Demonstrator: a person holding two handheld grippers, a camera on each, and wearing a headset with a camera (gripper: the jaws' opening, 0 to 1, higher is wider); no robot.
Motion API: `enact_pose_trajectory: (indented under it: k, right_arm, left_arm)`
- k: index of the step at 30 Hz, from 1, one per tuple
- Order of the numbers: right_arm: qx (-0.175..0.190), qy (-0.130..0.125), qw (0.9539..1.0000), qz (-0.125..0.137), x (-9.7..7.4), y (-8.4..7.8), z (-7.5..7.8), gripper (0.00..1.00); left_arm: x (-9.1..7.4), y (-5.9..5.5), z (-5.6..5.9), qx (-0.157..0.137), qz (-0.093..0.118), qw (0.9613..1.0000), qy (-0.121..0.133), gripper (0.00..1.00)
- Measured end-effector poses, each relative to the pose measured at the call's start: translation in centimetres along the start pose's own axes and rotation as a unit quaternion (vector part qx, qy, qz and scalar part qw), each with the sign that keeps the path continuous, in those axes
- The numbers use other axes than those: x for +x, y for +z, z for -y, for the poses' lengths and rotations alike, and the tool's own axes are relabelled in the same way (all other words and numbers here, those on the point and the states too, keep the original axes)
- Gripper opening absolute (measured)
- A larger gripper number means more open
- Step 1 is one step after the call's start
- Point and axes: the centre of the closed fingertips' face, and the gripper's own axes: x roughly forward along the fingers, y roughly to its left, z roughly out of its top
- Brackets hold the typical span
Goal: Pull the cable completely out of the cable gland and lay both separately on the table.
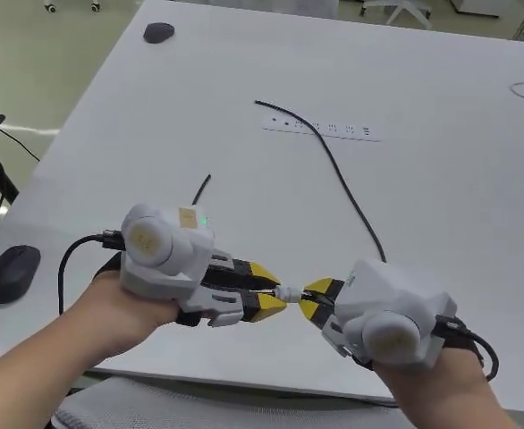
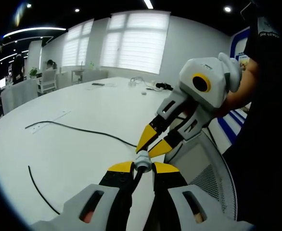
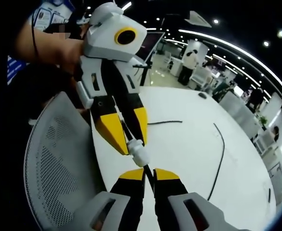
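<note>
Over the desk (image 1: pixel 244 152) edge, your left claw (image 2: pixel 142 167) pinches the gland (image 2: pixel 142 160), right claw (image 3: pixel 149 174) pinches the cable (image 3: pixel 147 169); a crooked tug could drop one.

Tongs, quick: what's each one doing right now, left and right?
The left tongs are shut on the white cable gland.
The right tongs are shut on the black cable, right beside the gland.

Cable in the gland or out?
In. The cable runs from the white gland, pinched in the left gripper's jaws, straight into the right gripper's jaws.
</note>
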Motion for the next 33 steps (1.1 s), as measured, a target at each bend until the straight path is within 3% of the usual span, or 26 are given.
enact_pose_trajectory:
  k: [4, 16, 29, 33]
  right_arm:
    - [0.028, -0.002, 0.9996, -0.003, 0.0, -0.4, 0.4, 0.01]
    - [0.06, -0.008, 0.998, -0.016, 0.2, -1.9, 1.4, 0.0]
    - [0.123, -0.023, 0.9913, -0.042, 0.6, -5.4, 3.1, 0.0]
    - [0.148, -0.027, 0.9873, -0.052, 0.8, -6.8, 3.7, 0.0]
  left_arm:
    - [0.0, 0.1, -0.1, 0.0, 0.001, 1.0, 0.001, 0.15]
    - [0.0, 0.2, -0.5, -0.004, 0.006, 1.0, 0.003, 0.15]
    - [0.2, 0.2, -0.9, -0.004, 0.006, 1.0, 0.0, 0.15]
    - [0.3, 0.2, -1.0, -0.005, 0.005, 1.0, -0.003, 0.15]
